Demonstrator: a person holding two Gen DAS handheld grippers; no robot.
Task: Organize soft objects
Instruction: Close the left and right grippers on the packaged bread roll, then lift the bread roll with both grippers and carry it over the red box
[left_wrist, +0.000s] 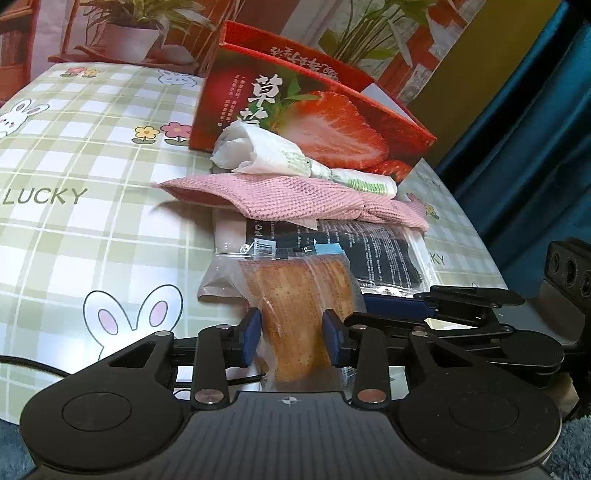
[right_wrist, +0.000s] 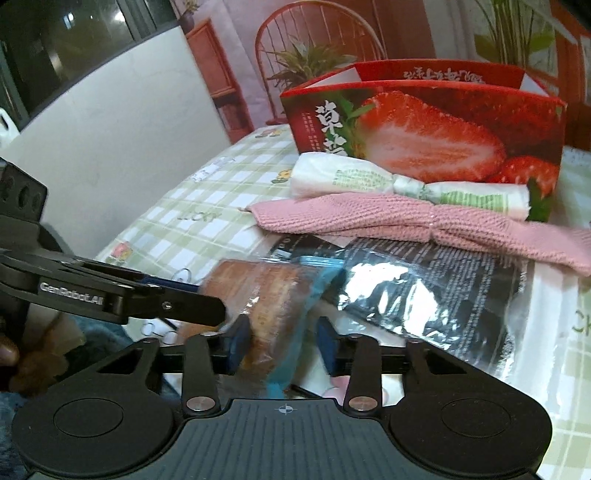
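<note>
While your left gripper (left_wrist: 291, 338) looks down at the tabletop (left_wrist: 74, 229), its fingers (left_wrist: 251, 332) pinch the wrapped bread (left_wrist: 299, 302) from both sides, with the pink knitted cloth (left_wrist: 295, 199), a white tied bag (left_wrist: 273, 155) and the strawberry box (left_wrist: 314, 110) beyond. From your right gripper (right_wrist: 282, 345), the fingers (right_wrist: 238, 343) flank the same bread's wrapper (right_wrist: 273, 306); you cannot tell whether both pads press it. A shiny dark packet (right_wrist: 424, 291) lies just beside it.
</note>
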